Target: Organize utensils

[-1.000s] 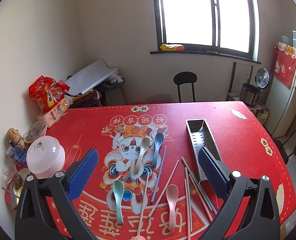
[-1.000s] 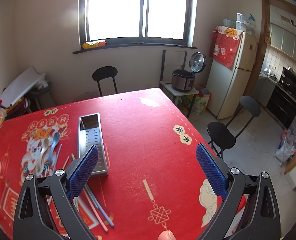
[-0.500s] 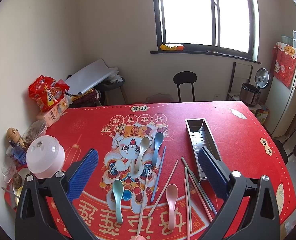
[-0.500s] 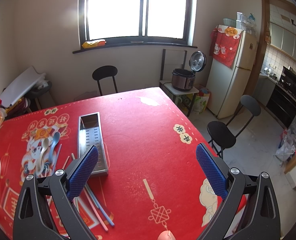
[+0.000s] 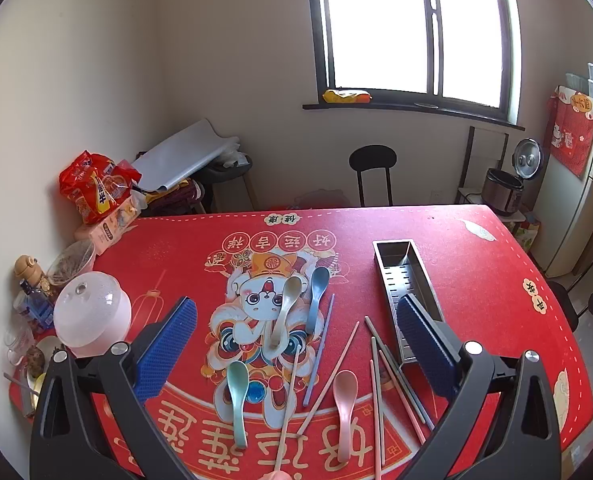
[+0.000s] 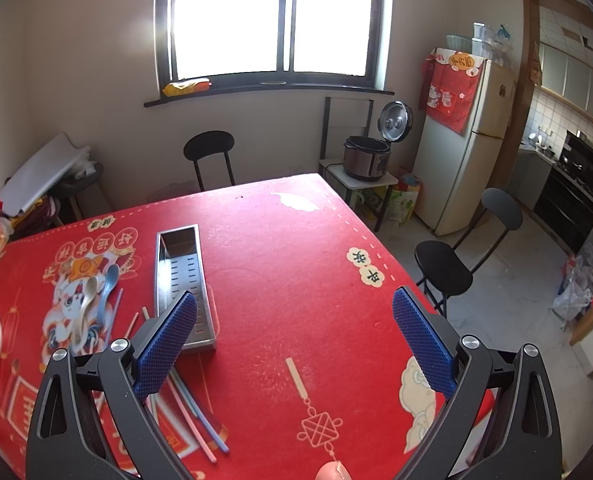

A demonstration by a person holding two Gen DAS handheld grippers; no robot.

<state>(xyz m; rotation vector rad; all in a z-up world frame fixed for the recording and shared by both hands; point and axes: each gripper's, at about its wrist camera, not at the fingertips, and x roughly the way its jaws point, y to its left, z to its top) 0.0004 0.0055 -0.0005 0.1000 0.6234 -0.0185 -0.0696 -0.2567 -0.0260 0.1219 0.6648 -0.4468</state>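
Observation:
On the red tablecloth [image 5: 468, 264] lie a beige spoon [image 5: 283, 312], a blue spoon [image 5: 316, 300], a green spoon [image 5: 237, 396] and a pink spoon [image 5: 344, 408], with several loose chopsticks [image 5: 380, 384] among them. A long steel tray [image 5: 406, 284] stands to their right, with nothing showing in it. My left gripper [image 5: 296, 344] hovers open above the spoons, holding nothing. My right gripper [image 6: 294, 340] hangs open over bare cloth, right of the tray [image 6: 182, 280] and of some chopsticks [image 6: 200, 420].
A pink lidded bowl [image 5: 90, 316], jars and snack packets [image 5: 96, 192] crowd the table's left edge by the wall. Black stools [image 6: 452, 264] stand beyond the right edge, a chair [image 5: 372, 168] behind the far edge. A rice cooker [image 6: 370, 156] and a fridge [image 6: 468, 140] stand further right.

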